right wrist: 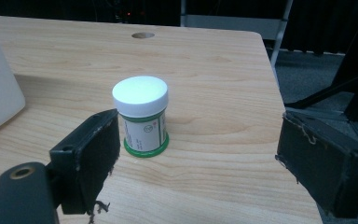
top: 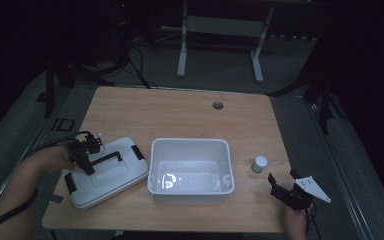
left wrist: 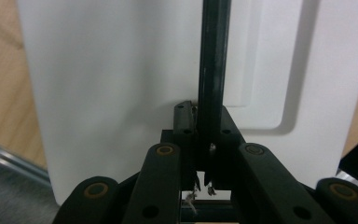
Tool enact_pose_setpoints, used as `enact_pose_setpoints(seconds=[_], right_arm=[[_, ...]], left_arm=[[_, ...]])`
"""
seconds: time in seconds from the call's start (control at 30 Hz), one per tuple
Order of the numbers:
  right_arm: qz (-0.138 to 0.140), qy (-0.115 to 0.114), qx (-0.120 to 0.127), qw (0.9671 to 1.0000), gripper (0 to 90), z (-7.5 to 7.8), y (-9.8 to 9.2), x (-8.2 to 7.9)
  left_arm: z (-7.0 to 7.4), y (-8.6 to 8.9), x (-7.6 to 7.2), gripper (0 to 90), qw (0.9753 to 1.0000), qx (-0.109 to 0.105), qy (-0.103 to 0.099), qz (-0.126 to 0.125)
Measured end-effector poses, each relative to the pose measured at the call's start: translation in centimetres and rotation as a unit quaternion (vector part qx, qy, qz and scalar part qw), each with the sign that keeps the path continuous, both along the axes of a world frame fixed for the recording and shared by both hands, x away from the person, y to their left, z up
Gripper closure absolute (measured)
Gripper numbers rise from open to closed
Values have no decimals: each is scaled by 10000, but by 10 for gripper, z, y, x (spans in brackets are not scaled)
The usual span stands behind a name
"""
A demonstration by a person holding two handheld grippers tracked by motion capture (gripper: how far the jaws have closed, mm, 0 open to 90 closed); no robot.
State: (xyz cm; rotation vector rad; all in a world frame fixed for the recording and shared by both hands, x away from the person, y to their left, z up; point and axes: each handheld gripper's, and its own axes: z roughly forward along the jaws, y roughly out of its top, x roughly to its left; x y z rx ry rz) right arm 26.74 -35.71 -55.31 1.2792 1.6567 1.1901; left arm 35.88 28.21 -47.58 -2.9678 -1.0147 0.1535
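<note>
step: my left gripper [top: 86, 152] pinching lid handle [top: 111, 157] | my right gripper [top: 285, 186] spread, near jar [top: 259, 163] | next: close on jar, carry it into the bin [top: 190, 187]

An open white rectangular plastic bin [top: 190, 170] sits mid-table on the light wooden tabletop [top: 180, 115]. A round cable hole [top: 217, 105] lies near the far edge. White metal desk legs [top: 182, 50] stand on the floor beyond.

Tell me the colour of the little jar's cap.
White cap; clearest in the right gripper view.
</note>
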Motion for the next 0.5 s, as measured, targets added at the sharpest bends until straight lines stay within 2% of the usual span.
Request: enact_pose_setpoints(seconds=[0.17,0.3,0.5], right_arm=[[3,1,2,10000,128,0,0,0],[3,-1,8,10000,128,0,0,0],[5,6,-3,10000,128,0,0,0]], left_arm=[[-9,0,0,836,10000,-70,60,7],[-17,3,-1,835,9995,-177,248,19],[-18,7,0,833,9990,-336,270,91]])
